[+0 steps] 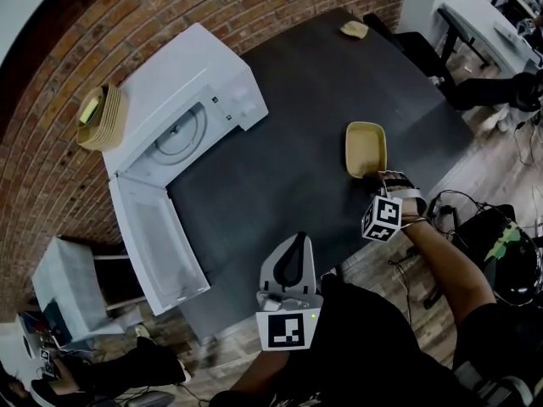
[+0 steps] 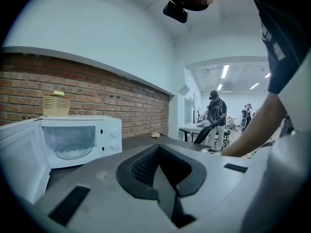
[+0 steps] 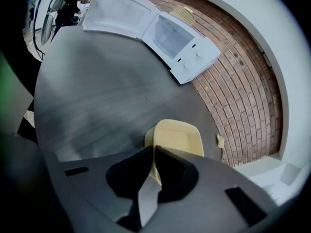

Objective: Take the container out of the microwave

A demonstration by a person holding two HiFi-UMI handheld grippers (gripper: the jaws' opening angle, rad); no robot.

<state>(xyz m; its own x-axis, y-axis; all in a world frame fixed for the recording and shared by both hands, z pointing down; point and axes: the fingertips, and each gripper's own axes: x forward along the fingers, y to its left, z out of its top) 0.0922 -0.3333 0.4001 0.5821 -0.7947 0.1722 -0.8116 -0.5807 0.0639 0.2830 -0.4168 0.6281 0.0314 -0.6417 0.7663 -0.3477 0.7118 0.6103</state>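
The pale yellow container [image 1: 365, 148] [image 3: 180, 137] sits on the dark table [image 1: 288, 125], right of the white microwave [image 1: 191, 100] [image 3: 187, 40]. My right gripper [image 1: 377, 176] [image 3: 154, 149] is shut on the container's near rim, angled downward. The microwave's door [image 1: 157, 236] hangs wide open, and its cavity shows only the glass turntable [image 2: 73, 149]. My left gripper [image 1: 295, 242] [image 2: 158, 147] hovers by the table's front edge, pointing roughly level toward the microwave [image 2: 80, 140], shut with nothing in it.
A stack of tan woven plates [image 1: 103, 117] [image 2: 56, 106] rests on top of the microwave. A small tan object [image 1: 355, 30] lies at the table's far end. A brick wall runs behind. A white cabinet [image 1: 68, 295] stands at left, and people [image 2: 214, 115] are in the background.
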